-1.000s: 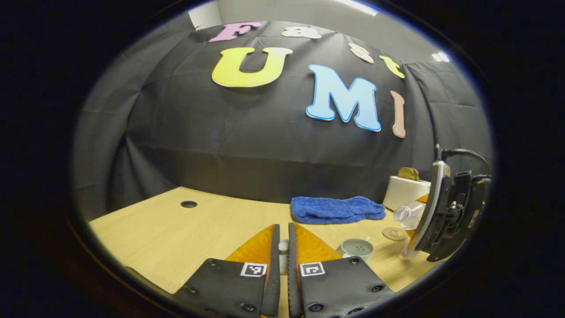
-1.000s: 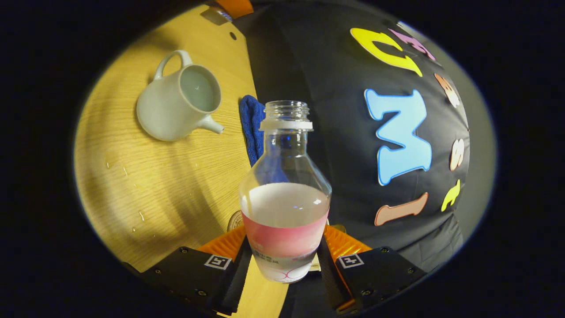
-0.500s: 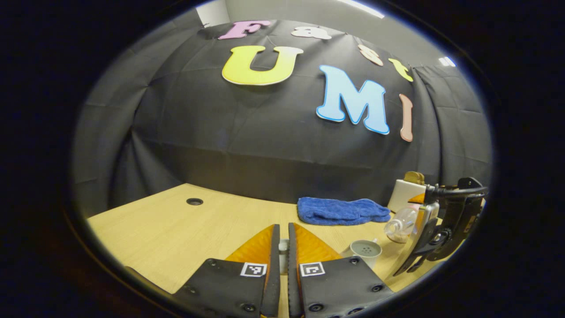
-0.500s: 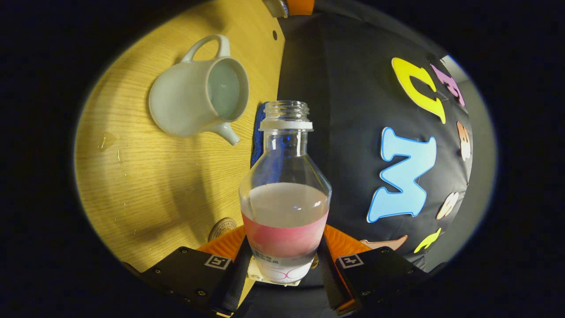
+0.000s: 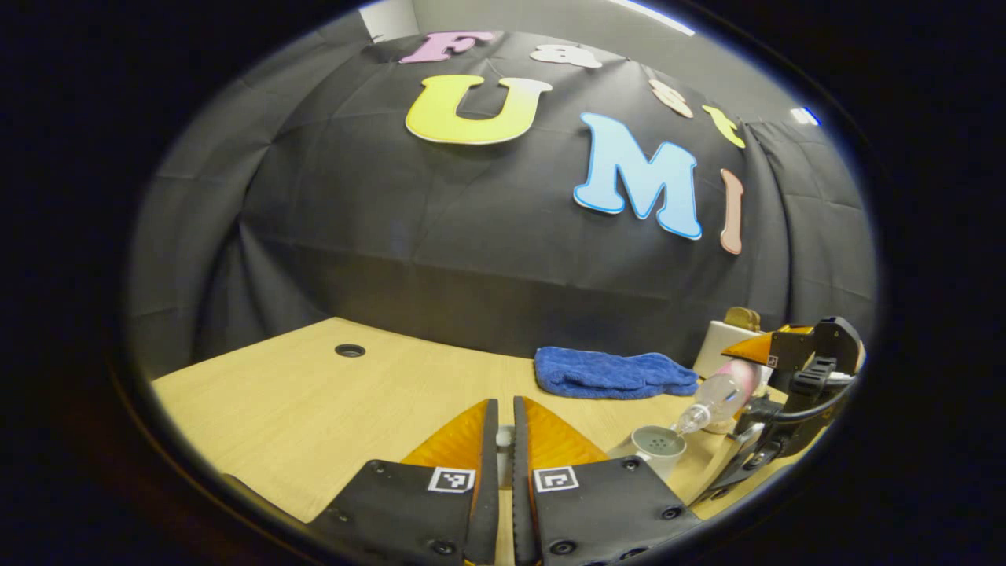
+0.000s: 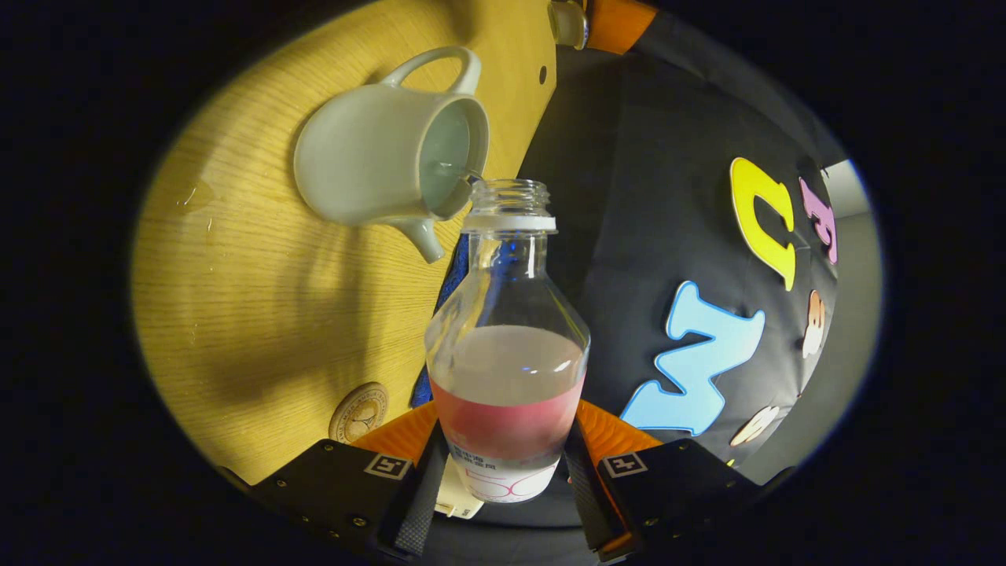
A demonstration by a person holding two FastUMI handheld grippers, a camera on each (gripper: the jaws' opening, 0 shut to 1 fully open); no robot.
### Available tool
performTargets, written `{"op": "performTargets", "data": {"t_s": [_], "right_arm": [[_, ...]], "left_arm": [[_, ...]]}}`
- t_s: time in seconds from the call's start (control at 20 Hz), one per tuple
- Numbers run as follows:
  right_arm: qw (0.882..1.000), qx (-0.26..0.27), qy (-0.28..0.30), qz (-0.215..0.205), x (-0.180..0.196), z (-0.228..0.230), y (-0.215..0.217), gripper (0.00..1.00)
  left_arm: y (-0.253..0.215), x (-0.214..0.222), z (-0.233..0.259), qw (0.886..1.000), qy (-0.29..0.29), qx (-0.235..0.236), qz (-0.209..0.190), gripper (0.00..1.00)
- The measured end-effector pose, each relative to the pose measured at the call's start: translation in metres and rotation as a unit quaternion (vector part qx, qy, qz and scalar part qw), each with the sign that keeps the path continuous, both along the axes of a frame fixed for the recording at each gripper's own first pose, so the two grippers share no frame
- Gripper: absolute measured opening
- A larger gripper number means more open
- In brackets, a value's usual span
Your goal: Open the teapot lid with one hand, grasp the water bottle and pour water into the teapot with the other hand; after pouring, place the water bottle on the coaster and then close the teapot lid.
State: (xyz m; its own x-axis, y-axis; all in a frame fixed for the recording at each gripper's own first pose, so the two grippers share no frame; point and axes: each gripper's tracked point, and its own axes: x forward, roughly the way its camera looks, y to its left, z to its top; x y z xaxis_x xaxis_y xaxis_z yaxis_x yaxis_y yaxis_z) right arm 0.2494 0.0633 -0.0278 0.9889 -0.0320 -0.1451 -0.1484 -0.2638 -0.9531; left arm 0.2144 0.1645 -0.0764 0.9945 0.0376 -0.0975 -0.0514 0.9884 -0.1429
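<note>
In the right gripper view, the clear water bottle with a pink label stands between the fingers of my right gripper, which is shut on it. The bottle is tilted, its open mouth at the rim of the white teapot, and a thin thread of water runs in. The round coaster lies on the table nearby. In the left gripper view, my left gripper is shut on the small white teapot lid, held above the table. To its right are the open teapot, the tilted bottle and the right gripper.
A blue towel lies at the back of the wooden table, with a white box beside it. A cable hole sits at the table's back left. Water drops mark the wood near the teapot.
The right gripper has tipped the bottle further and brought its mouth to the teapot's rim; water has begun to run. The left gripper has kept the lid nearly still.
</note>
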Motion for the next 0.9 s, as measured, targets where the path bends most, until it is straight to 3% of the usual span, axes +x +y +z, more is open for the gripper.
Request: {"op": "performTargets", "data": {"t_s": [0.4,0.45,0.6,0.9], "right_arm": [[0.996,-0.069,-0.043,0.034,0.003,0.016,0.005,0.72],[0.995,-0.075,-0.047,0.037,0.004,0.017,0.005,0.76],[0.994,-0.083,-0.049,0.043,0.007,0.020,0.005,0.73],[0.986,-0.130,-0.086,0.065,0.014,0.036,0.008,0.73]], "left_arm": [[0.003,0.001,0.000,1.000,0.001,-0.006,0.002,0.13],[0.002,0.000,0.000,1.000,0.001,-0.008,0.001,0.14],[0.002,0.000,-0.002,1.000,0.002,-0.010,0.000,0.14],[0.003,0.000,-0.002,1.000,0.002,-0.013,-0.001,0.14]]}}
